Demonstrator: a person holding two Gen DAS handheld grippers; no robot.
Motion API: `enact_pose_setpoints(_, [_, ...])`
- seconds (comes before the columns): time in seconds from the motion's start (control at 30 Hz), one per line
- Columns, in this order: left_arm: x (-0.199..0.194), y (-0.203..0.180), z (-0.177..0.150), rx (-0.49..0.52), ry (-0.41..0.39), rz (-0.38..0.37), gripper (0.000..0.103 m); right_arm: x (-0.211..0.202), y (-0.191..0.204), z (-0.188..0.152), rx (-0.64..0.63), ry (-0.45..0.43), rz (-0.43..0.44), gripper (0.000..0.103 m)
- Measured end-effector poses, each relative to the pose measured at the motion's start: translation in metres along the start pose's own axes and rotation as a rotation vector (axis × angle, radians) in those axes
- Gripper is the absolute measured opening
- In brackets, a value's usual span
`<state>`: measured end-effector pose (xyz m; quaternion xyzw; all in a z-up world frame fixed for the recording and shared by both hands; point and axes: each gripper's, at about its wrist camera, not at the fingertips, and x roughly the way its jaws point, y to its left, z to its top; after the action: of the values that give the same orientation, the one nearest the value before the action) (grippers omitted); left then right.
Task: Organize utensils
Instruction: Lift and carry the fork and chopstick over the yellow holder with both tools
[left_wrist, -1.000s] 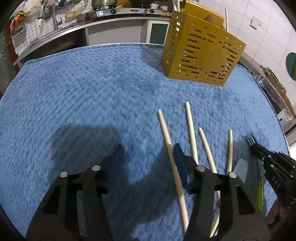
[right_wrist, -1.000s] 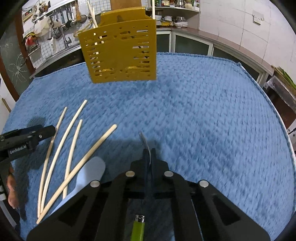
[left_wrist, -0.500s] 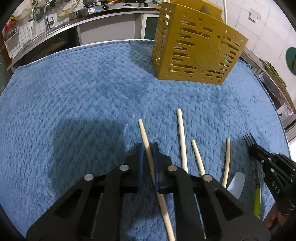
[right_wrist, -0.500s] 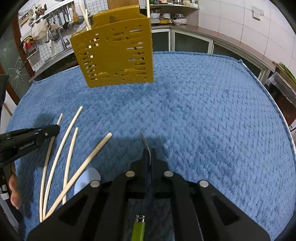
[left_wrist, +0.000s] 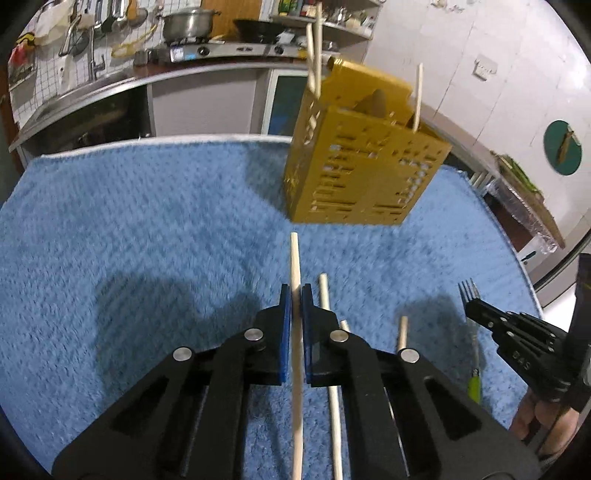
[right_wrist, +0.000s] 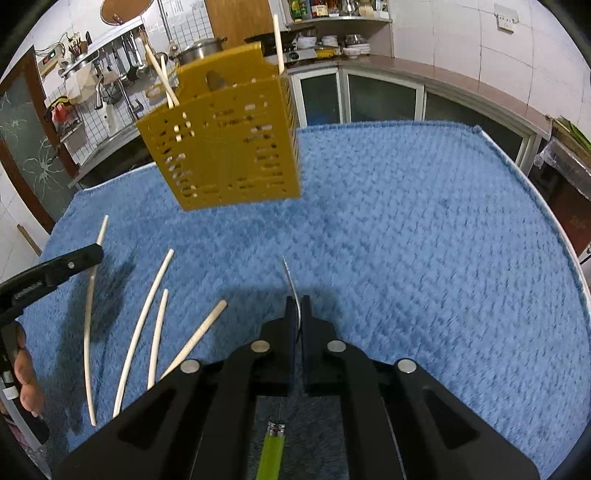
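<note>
Two tools, L (left_wrist: 296, 299) w/ round wooden chopstick (left_wrist: 295, 258)

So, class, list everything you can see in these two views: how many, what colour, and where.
towel: one, blue, covers the table
caddy: one, yellow, slotted, stands at the far side of the towel
caddy chopsticks: three, pale wood, upright in the caddy
loose chopsticks: three, pale wood, lying on the towel between the grippers
held chopstick: one, pale wood, clamped in the left gripper, tip toward the caddy
fork: one, steel with a green handle, clamped in the right gripper
pot: one, steel, on the counter behind
left gripper: one, black with blue pads, shut
right gripper: one, black, shut
</note>
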<state>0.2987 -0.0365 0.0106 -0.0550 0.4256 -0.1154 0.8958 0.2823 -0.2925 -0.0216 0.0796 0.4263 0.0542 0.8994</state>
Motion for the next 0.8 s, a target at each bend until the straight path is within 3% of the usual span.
enact_pose_setpoints(0.2, [-0.020,-0.003,0.004,0.006,-0.064,-0.035,0.004,-0.015,-0.004,0.009,-0.003,-0.068,0.002,0.002])
enact_pose_setpoints(0.53, [-0.045,-0.004,0.019,-0.007,-0.184,-0.094,0.004,-0.049,0.001,0.027,-0.039,-0.260,-0.016,0.002])
enact_pose_setpoints(0.8, [-0.071,-0.012,0.042,0.012,-0.349,-0.142,0.004,-0.083,0.011,0.056,-0.084,-0.420,-0.044,0.002])
